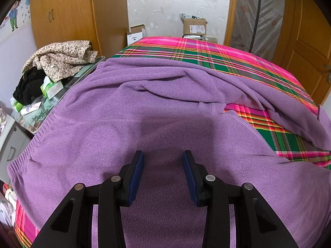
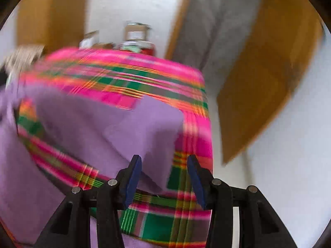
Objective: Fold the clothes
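A purple fleece garment lies spread over a bed with a pink and green plaid cover. Its ribbed hem runs along the left side, and one sleeve stretches off to the right. My left gripper hovers over the near part of the fleece, open, with nothing between its blue pads. The right wrist view is blurred by motion. There my right gripper is open above the end of the purple sleeve, near the bed's right edge.
A glass-topped side table left of the bed carries a floral garment, black cloth and tissue packs. Cardboard boxes stand beyond the bed's far end. Wooden wardrobes and a wooden door flank the bed; pale floor lies to its right.
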Demonstrator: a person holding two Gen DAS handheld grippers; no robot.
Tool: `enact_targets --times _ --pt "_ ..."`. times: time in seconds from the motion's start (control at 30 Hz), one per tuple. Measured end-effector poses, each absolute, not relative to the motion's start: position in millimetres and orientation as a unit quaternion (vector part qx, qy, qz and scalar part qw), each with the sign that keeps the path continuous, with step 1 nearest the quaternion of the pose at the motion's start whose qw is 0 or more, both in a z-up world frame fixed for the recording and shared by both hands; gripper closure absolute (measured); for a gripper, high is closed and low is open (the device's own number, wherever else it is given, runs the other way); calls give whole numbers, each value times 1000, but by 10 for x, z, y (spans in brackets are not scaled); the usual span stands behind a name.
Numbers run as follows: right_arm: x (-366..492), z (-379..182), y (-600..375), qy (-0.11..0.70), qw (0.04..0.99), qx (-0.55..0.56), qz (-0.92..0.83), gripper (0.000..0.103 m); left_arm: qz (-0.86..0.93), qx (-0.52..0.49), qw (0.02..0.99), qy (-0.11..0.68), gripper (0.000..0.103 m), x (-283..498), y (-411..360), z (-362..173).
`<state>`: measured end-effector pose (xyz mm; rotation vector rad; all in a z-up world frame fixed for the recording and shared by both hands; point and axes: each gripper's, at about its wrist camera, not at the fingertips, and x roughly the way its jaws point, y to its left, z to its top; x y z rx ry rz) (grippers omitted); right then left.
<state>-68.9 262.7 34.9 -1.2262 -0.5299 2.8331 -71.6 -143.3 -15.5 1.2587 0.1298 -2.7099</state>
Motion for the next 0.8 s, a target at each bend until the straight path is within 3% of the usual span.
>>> enact_targets --times 0.13,0.3,0.37,0.4,0.47,0.6,0.7,0.8 --pt "-883 243 2382 -213 -32 -395 893 56 -904 419 75 44 63 -717 -1434 -156" --pt "-1053 49 2429 -190 -61 -440 876 58 -904 419 74 47 63 -709 -1439 -154" --pt "-1128 19 2485 -165 -69 -447 876 70 -904 419 73 48 63 -707 -1443 -153" --pt "-1171 12 2517 -150 -68 -451 877 96 -904 419 73 48 63 -707 -1444 -153" --pt "-1156 69 2604 -124 -59 -436 889 99 -904 419 73 47 63 -708 -1445 -152" --pt "-1026 386 2995 -5 -29 -365 931 99 -904 419 73 47 63 -701 -1452 -151" --pt "-901 563 3553 137 40 -314 939 99 -904 419 73 46 63 -693 -1450 -150" --pt "-803 522 4041 243 128 -314 909 91 -904 419 73 46 62 -694 -1451 -149"
